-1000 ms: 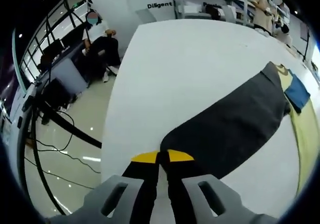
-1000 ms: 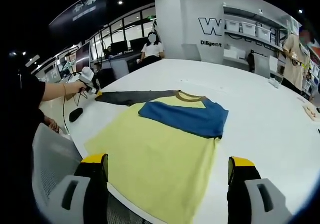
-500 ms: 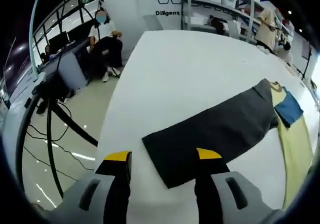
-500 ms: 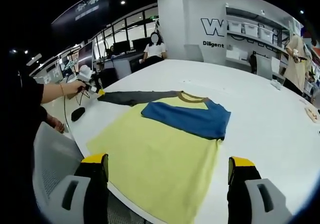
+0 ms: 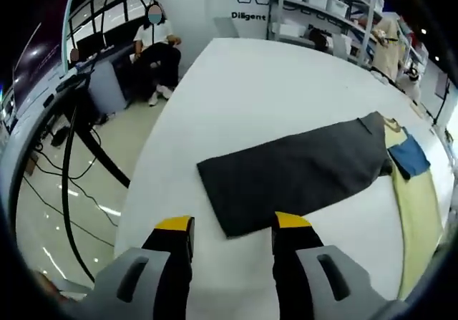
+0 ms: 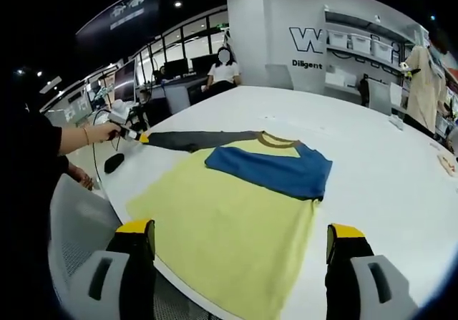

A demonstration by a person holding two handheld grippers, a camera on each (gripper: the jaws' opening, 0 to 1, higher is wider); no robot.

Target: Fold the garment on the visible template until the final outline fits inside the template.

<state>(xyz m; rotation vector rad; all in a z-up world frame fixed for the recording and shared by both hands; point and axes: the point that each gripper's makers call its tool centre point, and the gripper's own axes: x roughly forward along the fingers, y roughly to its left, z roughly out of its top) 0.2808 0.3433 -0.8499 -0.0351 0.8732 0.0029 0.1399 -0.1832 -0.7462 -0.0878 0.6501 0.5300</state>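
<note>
A long-sleeved garment lies flat on the white table [image 6: 372, 141]. Its body is yellow [image 6: 229, 216], with a brown collar [image 6: 276, 140] and a blue sleeve [image 6: 272, 168] folded across the chest. The dark grey sleeve [image 5: 293, 173] stretches straight out to the side; its cuff end lies just beyond my left gripper [image 5: 232, 223], which is open and holds nothing. In the right gripper view a hand holds the left gripper [image 6: 130, 131] at the grey sleeve's [image 6: 193, 139] tip. My right gripper [image 6: 240, 228] hovers open before the garment's hem, apart from the cloth.
The table edge [image 5: 154, 162] runs close to the cuff, with floor and black cables [image 5: 71, 155] beyond. A small black object [image 6: 111, 163] lies on the table near the left hand. A grey mesh chair [image 6: 71, 223] stands at the near edge. People sit at desks behind.
My left gripper went from shut on the grey sleeve's cuff to open, let it go and drew back slightly; the sleeve now lies flat. The right gripper has stayed put.
</note>
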